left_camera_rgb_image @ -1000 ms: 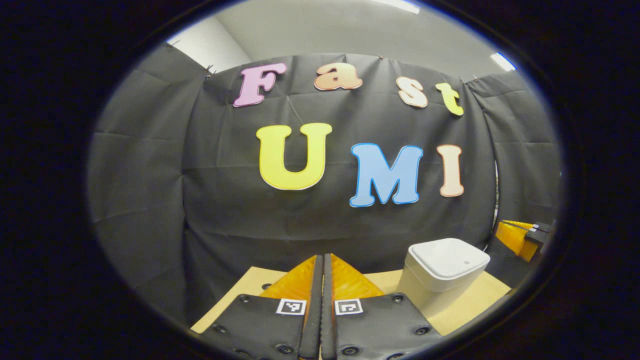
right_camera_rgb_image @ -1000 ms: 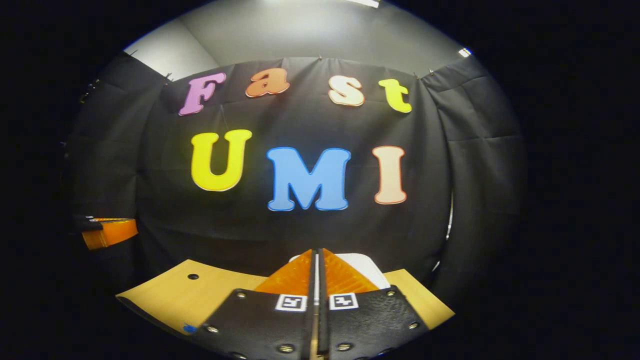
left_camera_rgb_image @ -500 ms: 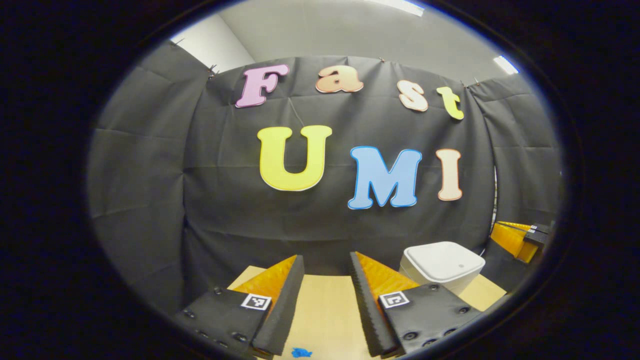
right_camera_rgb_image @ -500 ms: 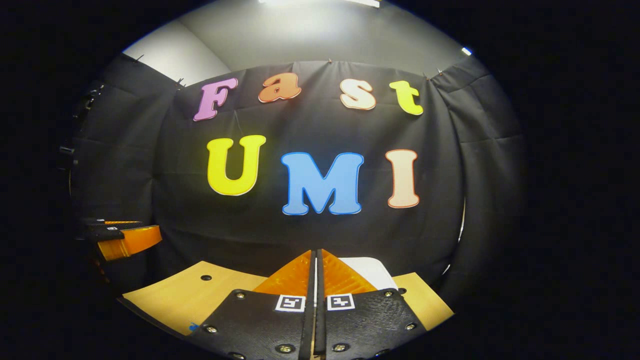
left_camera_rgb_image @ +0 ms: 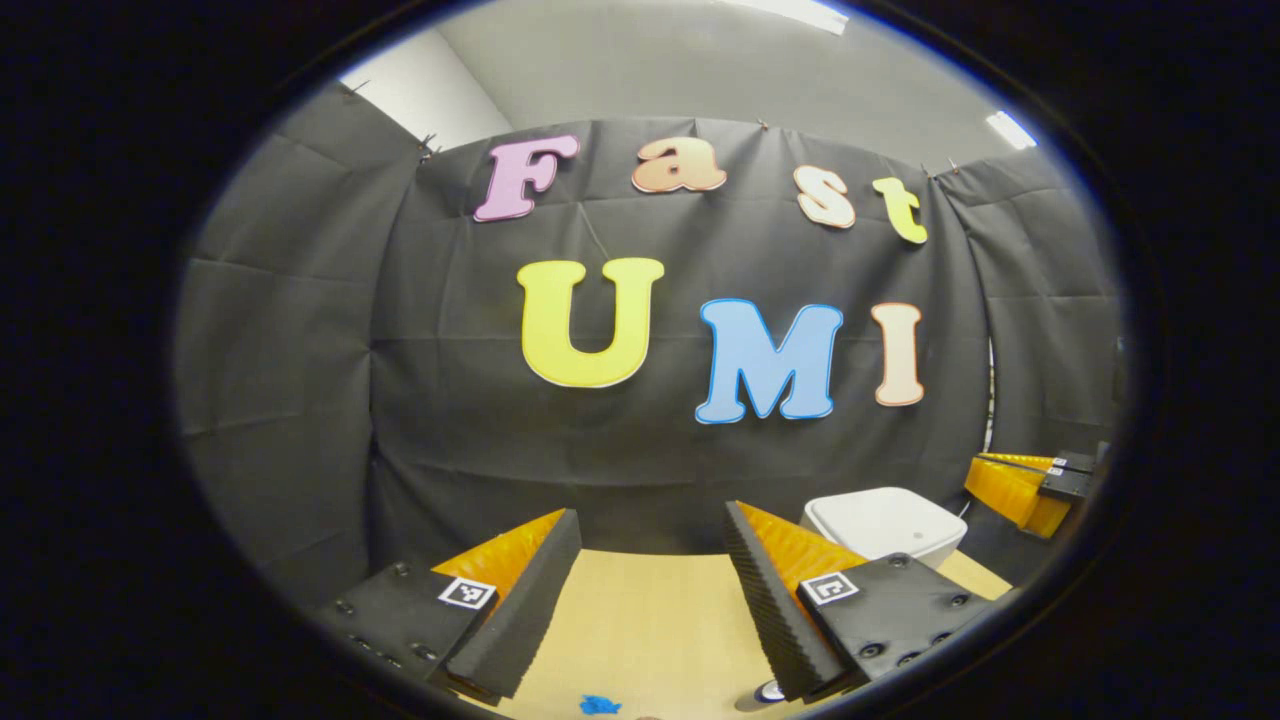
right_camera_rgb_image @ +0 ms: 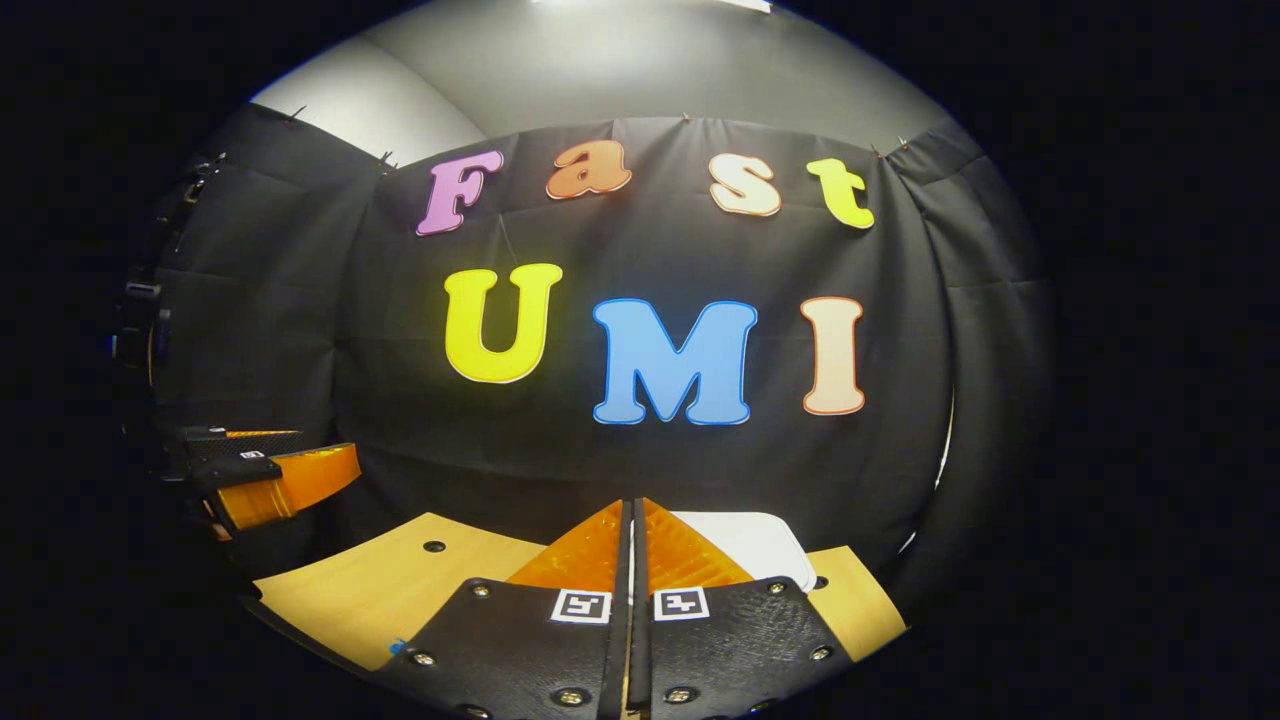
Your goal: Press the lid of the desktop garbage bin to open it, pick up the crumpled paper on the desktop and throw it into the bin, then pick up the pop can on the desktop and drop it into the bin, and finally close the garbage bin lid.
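The white bin (left_camera_rgb_image: 885,522) stands on the wooden table (left_camera_rgb_image: 640,620) at the back right, with its lid down. My left gripper (left_camera_rgb_image: 650,518) hangs open over the table, left of the bin, and nothing is between its fingers. A small round thing (left_camera_rgb_image: 768,690) peeks in at the bottom edge; I cannot tell what it is. In the right gripper view, my right gripper (right_camera_rgb_image: 632,508) is shut and empty, and its fingers hide part of the bin (right_camera_rgb_image: 755,540) just behind them. The right gripper (left_camera_rgb_image: 990,480) also shows beyond the bin in the left gripper view.
The black cloth wall rises close behind the table's far edge. A blue mark (left_camera_rgb_image: 598,705) lies on the tabletop near my left gripper. The table (right_camera_rgb_image: 380,590) has a small hole (right_camera_rgb_image: 433,547) near its back edge. My left gripper (right_camera_rgb_image: 300,470) shows at the far left.
My left gripper has gone from shut to wide open. The right gripper has stayed shut, and its view has drifted slightly left, so the wall and bin sit a little further right.
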